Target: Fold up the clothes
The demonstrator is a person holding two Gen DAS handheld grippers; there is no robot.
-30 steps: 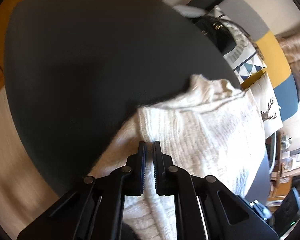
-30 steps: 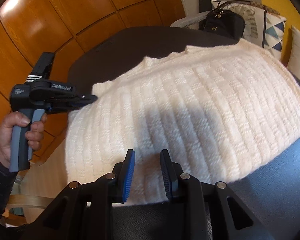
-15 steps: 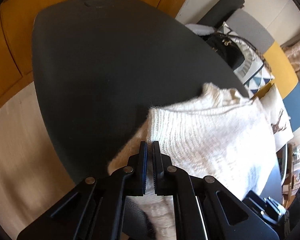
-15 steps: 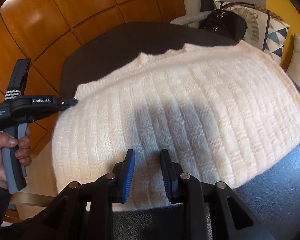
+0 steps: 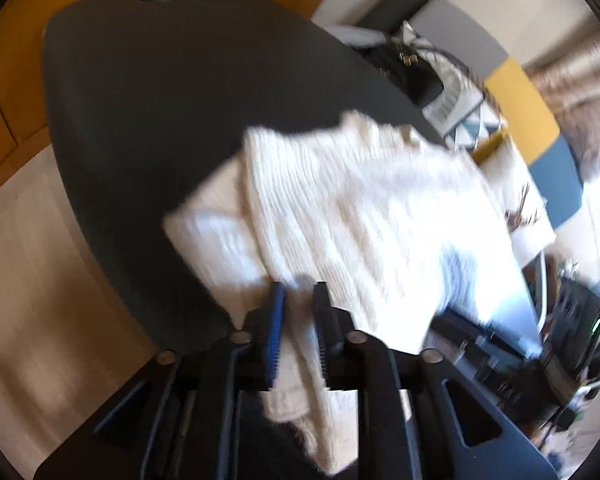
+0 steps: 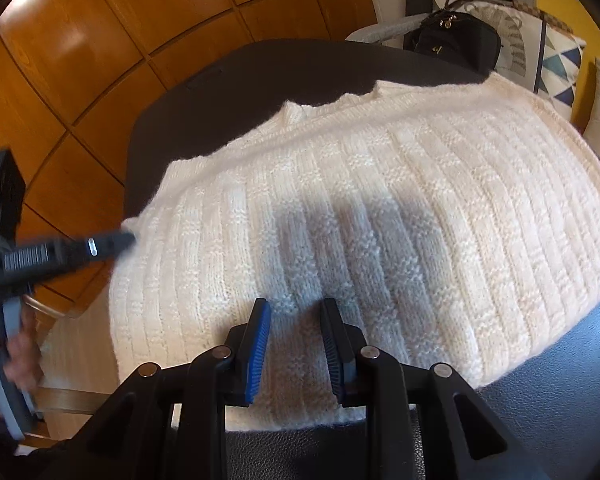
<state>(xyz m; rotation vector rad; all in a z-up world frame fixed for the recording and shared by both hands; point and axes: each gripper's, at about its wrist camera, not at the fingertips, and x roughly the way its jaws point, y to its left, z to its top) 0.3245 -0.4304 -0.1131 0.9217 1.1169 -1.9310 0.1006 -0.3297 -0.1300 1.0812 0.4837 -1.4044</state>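
Cream ribbed knitted sweater (image 6: 380,220): lying spread flat on the dark grey rounded tabletop (image 6: 260,72), its near hem overhanging the front edge.

Left gripper (image 5: 298,300): sitting at the sweater's left side; jaws have just been opening and are standing narrowly apart, a strip of knit lying between them, pads not pressing.

Right gripper (image 6: 296,312): hovering over the near hem, jaws standing moderately apart, gripping nothing.

Black handbag (image 6: 456,44): resting beyond the tabletop beside a triangle-patterned cushion (image 6: 556,60).
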